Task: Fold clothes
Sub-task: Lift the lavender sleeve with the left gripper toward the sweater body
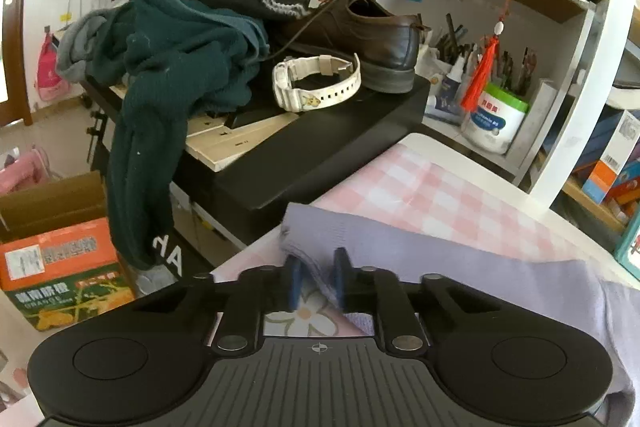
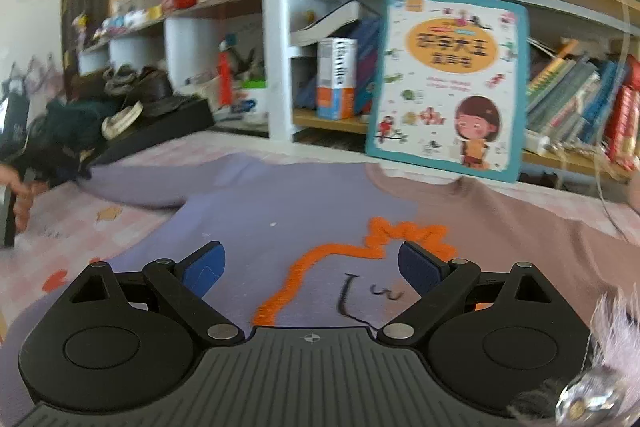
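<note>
A lavender sweatshirt (image 2: pixel 280 203) with an orange outline design (image 2: pixel 320 263) lies flat on the pink checked tablecloth (image 1: pixel 432 195); its right part is dusty pink. My left gripper (image 1: pixel 317 279) is shut on the cuff of the lavender sleeve (image 1: pixel 400 239), near the table's left edge. My right gripper (image 2: pixel 312 267) is open and empty, hovering over the chest of the sweatshirt, blue pads (image 2: pixel 202 271) wide apart. The left hand shows at the far left of the right wrist view (image 2: pixel 20 195).
A black box (image 1: pixel 320 147) beside the table carries a brown shoe (image 1: pixel 360 31), a white watch (image 1: pixel 316 79) and dark green clothing (image 1: pixel 168 75). A children's book (image 2: pixel 448 83) leans on the bookshelf behind the table. An orange carton (image 1: pixel 64 267) sits on the floor.
</note>
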Motion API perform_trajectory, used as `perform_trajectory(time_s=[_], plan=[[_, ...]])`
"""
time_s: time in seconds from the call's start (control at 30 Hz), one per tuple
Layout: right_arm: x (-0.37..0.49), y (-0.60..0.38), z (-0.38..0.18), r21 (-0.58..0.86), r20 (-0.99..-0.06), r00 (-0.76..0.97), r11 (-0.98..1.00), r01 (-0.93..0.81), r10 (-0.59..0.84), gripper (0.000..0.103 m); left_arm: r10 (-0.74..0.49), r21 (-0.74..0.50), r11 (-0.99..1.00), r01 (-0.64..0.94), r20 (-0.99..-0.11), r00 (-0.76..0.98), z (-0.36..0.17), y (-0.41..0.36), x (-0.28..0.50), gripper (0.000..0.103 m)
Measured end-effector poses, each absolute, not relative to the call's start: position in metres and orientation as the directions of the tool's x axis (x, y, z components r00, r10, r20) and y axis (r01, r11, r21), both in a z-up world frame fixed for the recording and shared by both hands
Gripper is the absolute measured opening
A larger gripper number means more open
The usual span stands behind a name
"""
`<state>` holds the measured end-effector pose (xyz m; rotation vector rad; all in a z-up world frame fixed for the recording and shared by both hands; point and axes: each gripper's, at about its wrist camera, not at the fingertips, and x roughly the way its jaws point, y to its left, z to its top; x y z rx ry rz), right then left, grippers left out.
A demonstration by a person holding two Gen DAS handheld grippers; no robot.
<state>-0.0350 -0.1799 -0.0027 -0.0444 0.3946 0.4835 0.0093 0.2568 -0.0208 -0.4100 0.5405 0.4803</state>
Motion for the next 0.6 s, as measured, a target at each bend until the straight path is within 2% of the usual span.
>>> perform_trajectory(time_s=[0.17, 0.27, 0.43, 0.6], plan=[[-0.042, -0.212, -0.001, 0.044, -0.395, 0.851, 0.932, -0.36, 0.347, 0.094, 0.3, -0.283, 0.803, -0.525, -0.568, 0.766, -0.016, 0.259, 0.005, 0.003], [-0.048, -0.229, -0.004, 0.022, -0.425, 0.857, 0.95, -0.312, 0.291, 0.094, 0.303, -0.247, 0.842, -0.479, -0.518, 0.8, 0.003, 0.239, 0.001, 0.003], [-0.059, -0.251, -0.013, -0.007, -0.472, 0.852, 0.965, -0.261, 0.227, 0.093, 0.178, -0.257, 0.917, -0.304, -0.419, 0.89, 0.05, 0.193, 0.001, 0.003], [-0.068, -0.26, -0.016, 0.01, -0.453, 0.865, 0.972, -0.236, 0.215, 0.094, -0.004, -0.227, 0.971, -0.074, -0.328, 0.945, 0.095, 0.124, 0.015, 0.003]])
